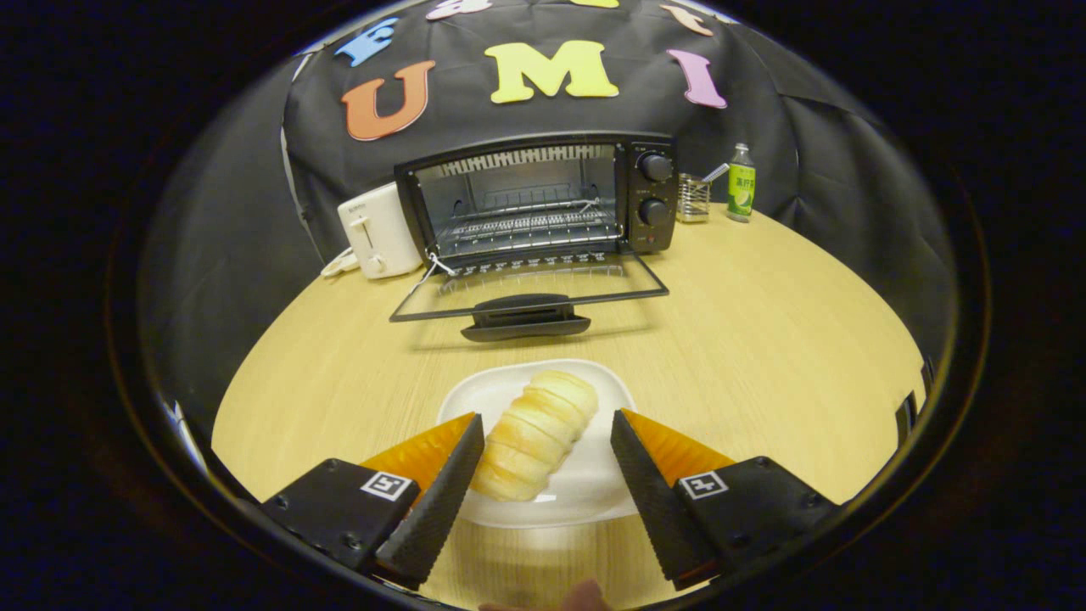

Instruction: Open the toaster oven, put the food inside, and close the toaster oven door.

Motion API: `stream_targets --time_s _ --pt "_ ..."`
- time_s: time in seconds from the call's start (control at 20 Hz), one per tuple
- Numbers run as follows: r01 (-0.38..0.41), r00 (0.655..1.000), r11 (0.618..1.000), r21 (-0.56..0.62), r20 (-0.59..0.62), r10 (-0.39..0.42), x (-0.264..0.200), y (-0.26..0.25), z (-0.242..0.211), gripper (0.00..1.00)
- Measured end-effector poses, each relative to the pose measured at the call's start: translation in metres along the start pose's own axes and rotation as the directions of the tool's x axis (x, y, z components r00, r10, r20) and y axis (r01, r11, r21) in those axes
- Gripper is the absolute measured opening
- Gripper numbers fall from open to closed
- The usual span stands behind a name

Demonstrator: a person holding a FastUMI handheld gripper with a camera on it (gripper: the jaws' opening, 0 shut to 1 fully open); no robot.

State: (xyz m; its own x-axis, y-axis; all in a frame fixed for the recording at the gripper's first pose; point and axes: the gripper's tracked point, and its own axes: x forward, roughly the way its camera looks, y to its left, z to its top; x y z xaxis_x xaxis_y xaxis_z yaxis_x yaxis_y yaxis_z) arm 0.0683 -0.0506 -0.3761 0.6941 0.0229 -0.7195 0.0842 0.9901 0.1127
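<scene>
Lying on a white plate [509, 390], the ridged golden bread roll [536, 433] sits between the gripper [547, 433] fingers, which are spread apart. Bare wooden table [764, 339] stretches ahead to the toaster oven [543, 199] with its door [530, 293] folded down flat.

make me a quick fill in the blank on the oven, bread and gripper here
1. The toaster oven door is ____.
2. The bread roll lies on a white ____.
3. The gripper is open, with the bread roll ____ its fingers.
4. The wire rack inside the toaster oven holds ____ food.

Missing words: open; plate; between; no
</scene>
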Motion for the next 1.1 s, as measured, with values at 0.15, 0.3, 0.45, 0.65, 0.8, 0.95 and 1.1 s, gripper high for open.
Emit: stream_targets --time_s 0.15,0.3,0.45,0.65,0.8,0.95,1.1 --pt "-0.009 1.0 1.0 -0.001 -0.02 0.009 0.007 0.004 -0.003 0.97" --pt "-0.021 0.998 1.0 0.02 -0.055 0.022 0.009 0.005 -0.01 0.92" --pt "-0.04 0.997 0.998 0.051 -0.063 0.043 0.01 0.004 -0.01 0.78" --pt "-0.083 0.993 0.991 0.109 -0.075 0.091 0.008 0.007 -0.01 0.54" --pt "-0.117 0.991 0.984 0.132 -0.056 0.125 -0.001 0.009 -0.005 0.44" --pt "-0.17 0.985 0.965 0.2 -0.005 0.175 -0.014 0.012 0.014 0.41" --pt "-0.238 0.971 0.932 0.275 0.074 0.226 -0.029 0.013 0.044 0.4"
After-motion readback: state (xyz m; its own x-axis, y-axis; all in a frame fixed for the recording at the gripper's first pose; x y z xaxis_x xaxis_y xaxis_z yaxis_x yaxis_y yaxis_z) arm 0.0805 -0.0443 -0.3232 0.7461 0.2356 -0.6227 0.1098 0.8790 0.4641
